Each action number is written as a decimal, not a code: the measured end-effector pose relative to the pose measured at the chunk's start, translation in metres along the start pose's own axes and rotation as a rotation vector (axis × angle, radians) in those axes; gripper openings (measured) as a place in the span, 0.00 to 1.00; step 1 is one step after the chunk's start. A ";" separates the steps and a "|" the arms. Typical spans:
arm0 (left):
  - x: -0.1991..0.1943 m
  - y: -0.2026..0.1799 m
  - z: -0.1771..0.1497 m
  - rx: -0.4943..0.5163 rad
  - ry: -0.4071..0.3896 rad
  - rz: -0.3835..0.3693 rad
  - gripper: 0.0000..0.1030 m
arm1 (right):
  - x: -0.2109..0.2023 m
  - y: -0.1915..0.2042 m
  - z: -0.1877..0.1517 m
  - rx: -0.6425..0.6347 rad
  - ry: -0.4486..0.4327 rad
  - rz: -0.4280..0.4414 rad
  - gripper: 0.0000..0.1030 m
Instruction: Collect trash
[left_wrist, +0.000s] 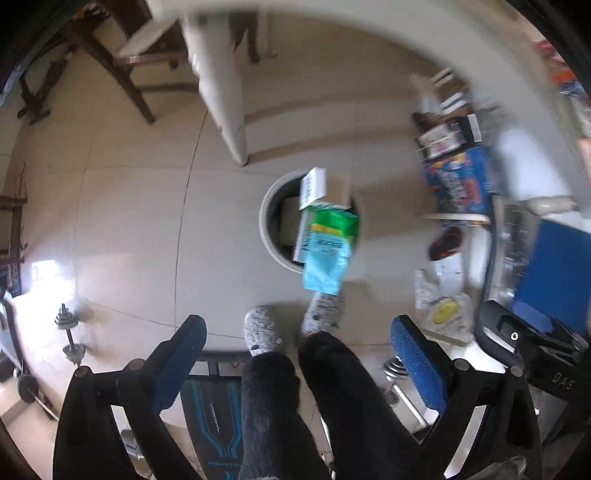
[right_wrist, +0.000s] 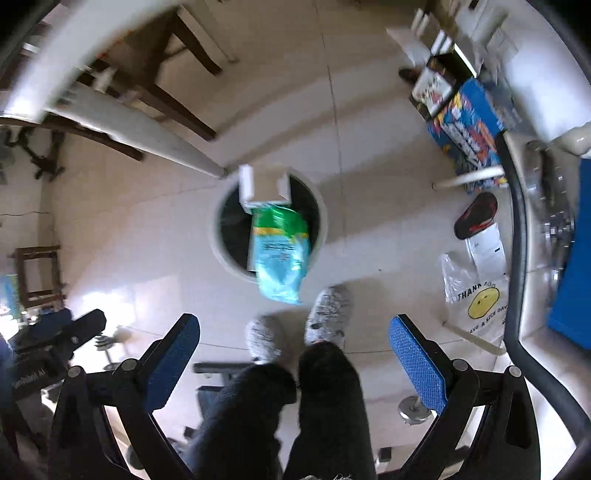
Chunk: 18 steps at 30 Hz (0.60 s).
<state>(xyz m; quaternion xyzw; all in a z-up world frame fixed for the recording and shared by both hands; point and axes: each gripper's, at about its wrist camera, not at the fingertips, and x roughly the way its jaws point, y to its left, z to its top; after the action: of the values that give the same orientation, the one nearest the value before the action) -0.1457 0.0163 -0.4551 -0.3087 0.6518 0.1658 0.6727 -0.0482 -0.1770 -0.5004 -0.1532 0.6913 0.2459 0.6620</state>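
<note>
A round white trash bin (left_wrist: 266, 225) with a dark liner stands on the tiled floor below both grippers; it also shows in the right wrist view (right_wrist: 216, 236). A green and light-blue packet (left_wrist: 327, 251) and a white and tan box (left_wrist: 321, 184) are blurred over the bin's mouth, held by nothing. They show in the right wrist view as the packet (right_wrist: 280, 251) and the box (right_wrist: 264, 186). My left gripper (left_wrist: 299, 354) is open and empty, high above the floor. My right gripper (right_wrist: 295, 354) is open and empty too.
The person's legs and grey slippers (left_wrist: 291, 325) stand just in front of the bin. A white table leg (left_wrist: 225, 99) is behind it. Boxes and books (left_wrist: 458, 177) and a smiley plastic bag (right_wrist: 476, 299) lie right. Dumbbells (left_wrist: 68, 332) lie left.
</note>
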 end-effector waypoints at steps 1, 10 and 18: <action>-0.014 -0.005 -0.002 0.011 -0.012 -0.013 0.99 | -0.030 0.004 -0.007 -0.001 -0.019 0.020 1.00; -0.159 -0.018 -0.040 0.104 -0.150 -0.115 0.99 | -0.203 0.024 -0.071 0.049 -0.123 0.124 1.00; -0.241 -0.029 -0.078 0.113 -0.210 -0.210 0.99 | -0.310 0.036 -0.116 0.017 -0.198 0.199 1.00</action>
<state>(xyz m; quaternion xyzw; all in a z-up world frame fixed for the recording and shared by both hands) -0.2106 -0.0117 -0.2106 -0.3178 0.5505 0.0890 0.7669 -0.1408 -0.2450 -0.1876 -0.0534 0.6362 0.3183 0.7007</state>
